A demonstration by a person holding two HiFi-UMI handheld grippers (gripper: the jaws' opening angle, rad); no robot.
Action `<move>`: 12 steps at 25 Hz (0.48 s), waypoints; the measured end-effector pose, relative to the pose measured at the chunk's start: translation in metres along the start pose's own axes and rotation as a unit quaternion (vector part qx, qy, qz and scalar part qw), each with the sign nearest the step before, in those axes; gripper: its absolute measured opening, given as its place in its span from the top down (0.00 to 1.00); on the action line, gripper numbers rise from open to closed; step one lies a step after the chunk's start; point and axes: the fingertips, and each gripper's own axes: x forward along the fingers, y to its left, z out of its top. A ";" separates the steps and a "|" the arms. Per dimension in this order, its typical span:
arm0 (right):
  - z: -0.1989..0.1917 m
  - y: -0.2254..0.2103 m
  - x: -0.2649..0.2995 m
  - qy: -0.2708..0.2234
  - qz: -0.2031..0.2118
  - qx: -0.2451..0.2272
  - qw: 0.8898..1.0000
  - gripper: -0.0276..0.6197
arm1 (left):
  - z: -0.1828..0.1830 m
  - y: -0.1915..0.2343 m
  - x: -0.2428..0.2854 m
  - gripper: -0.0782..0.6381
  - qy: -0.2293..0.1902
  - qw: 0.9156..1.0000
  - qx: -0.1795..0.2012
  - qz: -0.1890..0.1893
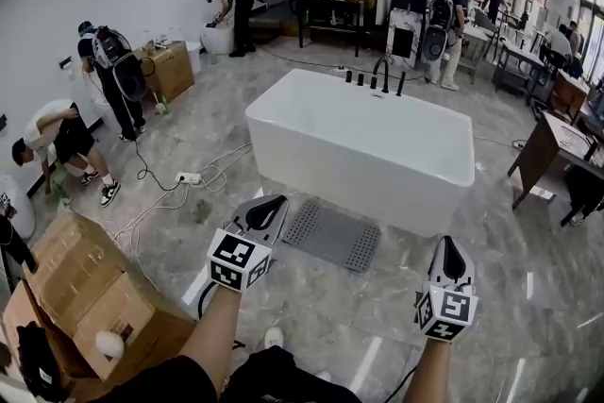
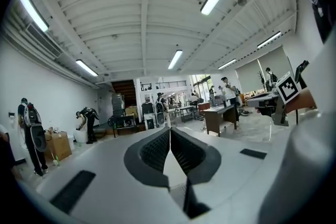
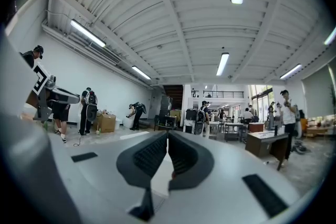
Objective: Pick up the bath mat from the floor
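The bath mat (image 1: 332, 235) is a grey perforated rectangle lying flat on the marble floor, just in front of the white bathtub (image 1: 363, 146). My left gripper (image 1: 268, 207) is held above the floor at the mat's left end, jaws shut and empty. My right gripper (image 1: 450, 247) hovers to the right of the mat, clear of it, also shut with nothing in it. In the left gripper view the left gripper (image 2: 170, 132) points across the room with its pads pressed together. The right gripper view shows the right gripper (image 3: 167, 137) the same way. Neither gripper view shows the mat.
Large cardboard boxes (image 1: 85, 293) stand at my left. A power strip with cables (image 1: 189, 177) lies on the floor left of the tub. Several people work along the left wall and at the back. A brown desk (image 1: 557, 146) stands at the right.
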 end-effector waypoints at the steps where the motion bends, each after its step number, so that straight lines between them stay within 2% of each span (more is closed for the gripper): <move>1: -0.001 0.000 0.005 0.001 0.001 -0.002 1.000 0.92 | -0.001 0.002 0.006 0.88 0.001 1.000 0.001 0.000; 7: -0.005 0.004 0.056 -0.002 0.001 -0.002 1.000 0.92 | -0.016 0.033 0.056 0.88 0.000 1.000 -0.006 -0.008; 12: -0.006 0.020 0.117 0.007 -0.018 -0.019 1.000 0.92 | -0.035 0.081 0.111 0.88 -0.003 0.999 -0.024 -0.025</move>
